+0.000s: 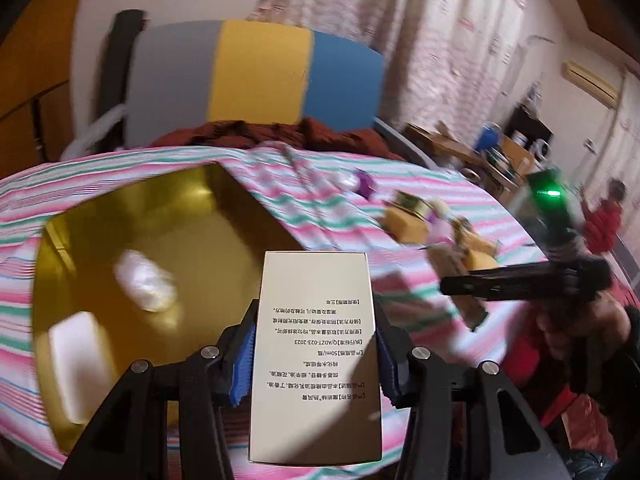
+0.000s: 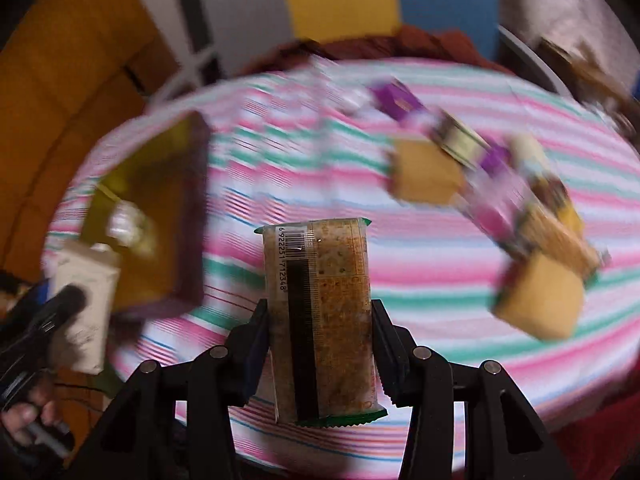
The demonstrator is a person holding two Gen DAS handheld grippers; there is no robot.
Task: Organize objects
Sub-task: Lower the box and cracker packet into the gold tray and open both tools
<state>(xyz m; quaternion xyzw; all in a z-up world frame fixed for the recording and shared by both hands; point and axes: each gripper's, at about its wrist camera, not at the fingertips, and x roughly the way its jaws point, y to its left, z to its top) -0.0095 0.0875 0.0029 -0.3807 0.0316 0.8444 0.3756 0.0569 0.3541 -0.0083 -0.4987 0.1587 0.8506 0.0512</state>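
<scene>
Two handheld grippers work over a bed spread with a pink, green and white striped cloth [image 2: 400, 240], each carrying one item. The left gripper [image 1: 316, 344] is clamped on a tall cream-white carton [image 1: 316, 356] — flat-faced, glossy, printed with rows of small dark text that read upside down from the wrist camera. Its blue ribbed pads [image 1: 243, 364] press the carton's two long sides. The carton hangs above the near edge of the cloth, just beside the right wall of an open gold-lined box [image 1: 120, 208] that sits toward the cloth's left edge. Inside the box lie a crinkled clear-wrapped white packet [image 1: 145, 286] near the middle and a plain white block [image 1: 74, 356] against the near left wall.

The right gripper [image 2: 320, 344] grips a cracker packet [image 2: 324, 320] upright between its fingers — clear film over speckled brown biscuits, green crimped seals at top and bottom, a white barcode strip and a black band running down its face. It is held over the near middle of the cloth. Toward the cloth's far right corner lies a blurred scatter of snack packs [image 2: 500, 184] in tan, purple and yellow; motion smear hides their detail. A striped grey, yellow and blue headboard [image 1: 256, 76] stands behind the bed.
</scene>
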